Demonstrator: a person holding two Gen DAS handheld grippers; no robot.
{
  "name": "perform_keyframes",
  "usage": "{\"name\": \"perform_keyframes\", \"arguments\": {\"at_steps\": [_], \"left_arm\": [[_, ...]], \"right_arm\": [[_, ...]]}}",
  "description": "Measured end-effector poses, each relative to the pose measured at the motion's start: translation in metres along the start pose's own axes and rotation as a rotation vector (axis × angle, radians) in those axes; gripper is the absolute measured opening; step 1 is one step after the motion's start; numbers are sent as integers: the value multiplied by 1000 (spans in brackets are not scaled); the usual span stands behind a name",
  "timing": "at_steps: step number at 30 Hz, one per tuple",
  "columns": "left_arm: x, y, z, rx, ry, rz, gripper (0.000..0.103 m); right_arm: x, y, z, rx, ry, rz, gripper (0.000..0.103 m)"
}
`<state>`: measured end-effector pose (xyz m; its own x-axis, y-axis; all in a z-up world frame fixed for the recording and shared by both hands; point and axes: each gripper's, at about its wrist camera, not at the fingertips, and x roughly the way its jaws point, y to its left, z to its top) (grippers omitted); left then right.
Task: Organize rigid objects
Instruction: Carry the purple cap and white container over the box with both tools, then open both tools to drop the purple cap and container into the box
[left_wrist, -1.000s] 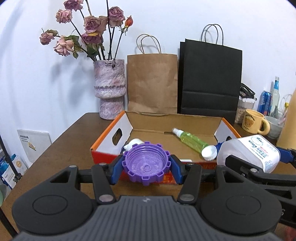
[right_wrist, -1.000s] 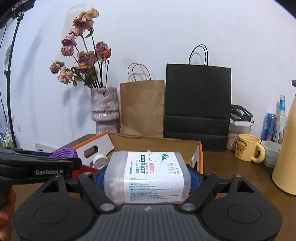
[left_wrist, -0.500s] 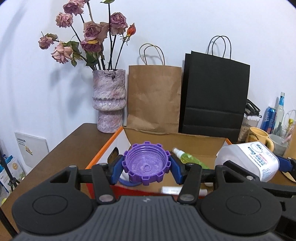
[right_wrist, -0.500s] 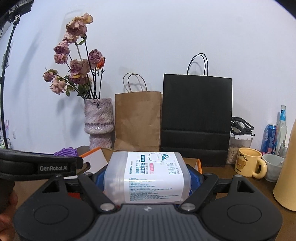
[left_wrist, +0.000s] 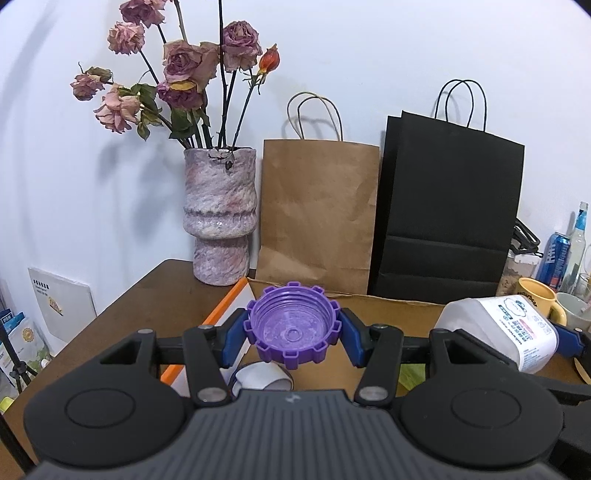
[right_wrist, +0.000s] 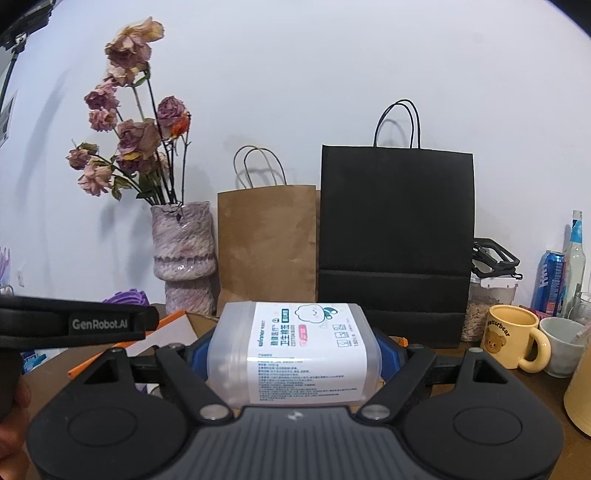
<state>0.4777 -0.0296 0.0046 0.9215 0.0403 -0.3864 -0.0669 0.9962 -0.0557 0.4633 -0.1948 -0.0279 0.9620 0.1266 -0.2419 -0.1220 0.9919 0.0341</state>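
My left gripper (left_wrist: 293, 334) is shut on a purple notched lid (left_wrist: 291, 326), hollow side facing me, held over the left end of the orange-edged cardboard box (left_wrist: 225, 306). A white roll of tape (left_wrist: 260, 378) lies in the box below it. My right gripper (right_wrist: 293, 356) is shut on a clear plastic cotton-swab box (right_wrist: 295, 354) with a white label, held above the cardboard box (right_wrist: 166, 323). That swab box (left_wrist: 506, 332) also shows at the right of the left wrist view. The left gripper's body (right_wrist: 74, 325) crosses the left of the right wrist view.
Behind the box stand a pink vase of dried roses (left_wrist: 219, 214), a brown paper bag (left_wrist: 317, 218) and a black paper bag (left_wrist: 447, 218). At the right are a yellow mug (right_wrist: 513, 336), a white cup (right_wrist: 561, 345), a jar, a can and bottles.
Both grippers moved forward and a little up over the cardboard box with their loads; the box's inside has dropped out of sight and the vase and bags look closer.
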Motion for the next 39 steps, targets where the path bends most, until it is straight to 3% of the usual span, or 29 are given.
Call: {"name": "perform_keyframes", "arguments": {"at_steps": [24,31,32,34,35,37,39], "left_arm": [[80,-3,9,48,52,30,55],[87,-3,5,70,75,32,56],[87,-3,5,72,75,35,58],[87,-1,5,72,76,40,94],[87,0,5,68,70,49,103],[86,0,5,72,62,69,103],[87,2,6,65,70,73,103]], "right_arm": [[65,-11,1,7,68,-10,82],[71,-13,-4,5,101,-11,82],[71,-13,-4,5,105,-14,82],[72,-15,-4,9,115,-20,84],[71,-16,-4,13,116,-29,94],[70,-19,-5,26,103,-57,103],[69,-23,-4,37,105,-63,103]]}}
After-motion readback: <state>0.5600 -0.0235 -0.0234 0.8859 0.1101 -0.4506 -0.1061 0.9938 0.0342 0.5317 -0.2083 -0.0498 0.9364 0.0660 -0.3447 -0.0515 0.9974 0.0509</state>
